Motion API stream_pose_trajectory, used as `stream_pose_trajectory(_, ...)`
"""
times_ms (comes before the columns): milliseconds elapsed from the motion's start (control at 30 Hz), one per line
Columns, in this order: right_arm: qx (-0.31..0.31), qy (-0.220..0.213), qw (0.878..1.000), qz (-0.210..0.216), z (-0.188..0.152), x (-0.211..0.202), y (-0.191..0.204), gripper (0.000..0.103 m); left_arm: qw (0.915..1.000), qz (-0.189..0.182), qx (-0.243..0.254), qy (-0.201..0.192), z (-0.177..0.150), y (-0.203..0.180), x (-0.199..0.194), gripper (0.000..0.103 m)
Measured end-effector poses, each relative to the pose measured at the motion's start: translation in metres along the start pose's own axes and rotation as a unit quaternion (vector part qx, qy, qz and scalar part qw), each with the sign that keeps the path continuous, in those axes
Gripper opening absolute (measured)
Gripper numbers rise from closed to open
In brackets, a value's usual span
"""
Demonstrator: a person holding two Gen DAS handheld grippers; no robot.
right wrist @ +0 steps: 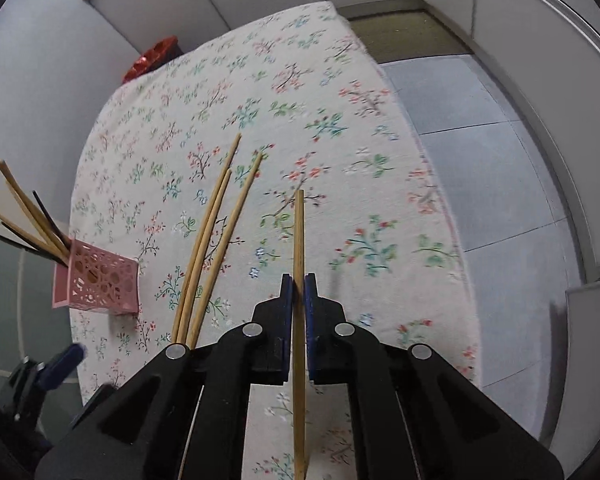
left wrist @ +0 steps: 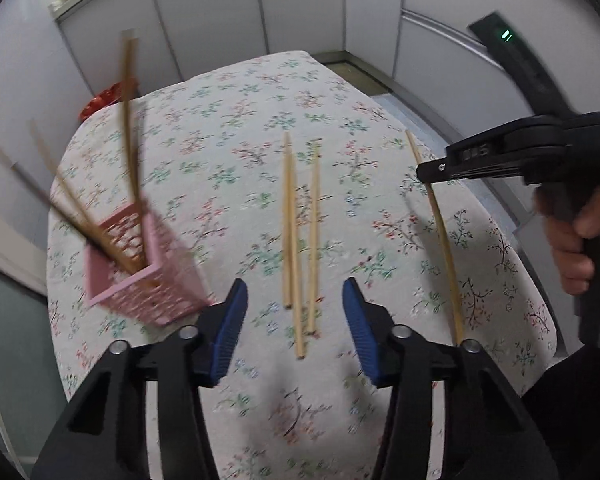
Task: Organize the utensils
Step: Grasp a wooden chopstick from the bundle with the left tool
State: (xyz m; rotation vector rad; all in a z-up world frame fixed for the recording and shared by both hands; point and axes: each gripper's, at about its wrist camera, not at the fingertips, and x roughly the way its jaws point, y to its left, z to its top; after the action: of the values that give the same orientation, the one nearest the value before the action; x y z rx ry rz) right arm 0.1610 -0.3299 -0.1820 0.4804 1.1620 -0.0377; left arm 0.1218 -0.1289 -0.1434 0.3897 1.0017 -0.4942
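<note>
The right gripper [right wrist: 298,284] is clenched on a single bamboo chopstick [right wrist: 299,232] above the floral tablecloth [right wrist: 340,128]. The left gripper [left wrist: 296,300] hangs with jaws spread wide over three loose chopsticks [left wrist: 296,240]. The pink holder [right wrist: 102,280] with several chopsticks stands left.

Motion blurs the pink holder [left wrist: 140,268]; the gripped chopstick [right wrist: 299,320] runs off-frame.
</note>
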Motion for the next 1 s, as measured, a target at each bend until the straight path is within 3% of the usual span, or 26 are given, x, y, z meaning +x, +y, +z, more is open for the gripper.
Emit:
stream_pose_trajectory(100, 0.001, 0.003, 1.0, 0.008, -0.001, -0.002, -0.01, 0.005, 0.9996, -0.006, 0.013, 0.025, 0.022, -0.016, 0.029, 0.037)
stream_pose_trajectory(233, 0.0, 0.007, 1.0, 0.014, -0.004, -0.005, -0.018, 0.005, 0.9972, -0.015, -0.032, 0.066, 0.067, -0.012, 0.078, 0.031)
stream_pose_trajectory(433, 0.002, 0.018, 1.0, 0.022, 0.001, 0.001, -0.021, 0.005, 0.9952, 0.002, -0.053, 0.082, 0.109, -0.009, 0.134, 0.026)
stream_pose_trajectory(500, 0.001, 0.02, 1.0, 0.023, 0.003, 0.002, -0.019, 0.005, 0.9946, 0.001, -0.061, 0.084, 0.116, -0.006, 0.149, 0.021)
stream_pose_trajectory(667, 0.008, 0.02, 0.999, 0.033, 0.007, 0.003, -0.019, 0.005, 0.9923, 0.0, -0.076, 0.098, 0.123, -0.002, 0.177, 0.02)
stream_pose_trajectory(767, 0.013, 0.019, 0.999, 0.033, 0.007, 0.002, -0.02, 0.005, 0.9907, -0.008, -0.097, 0.094, 0.127, 0.004, 0.179, 0.018)
stream_pose_trajectory(800, 0.015, 0.019, 0.999, 0.033, 0.007, 0.002, -0.022, 0.005, 0.9904, -0.006, -0.1, 0.095, 0.127, 0.005, 0.179, 0.009)
stream_pose_trajectory(1000, 0.022, 0.009, 0.999, 0.031, 0.002, -0.006, -0.026, 0.005, 0.9921, 0.02, -0.093, 0.082, 0.106, 0.002, 0.159, 0.006)
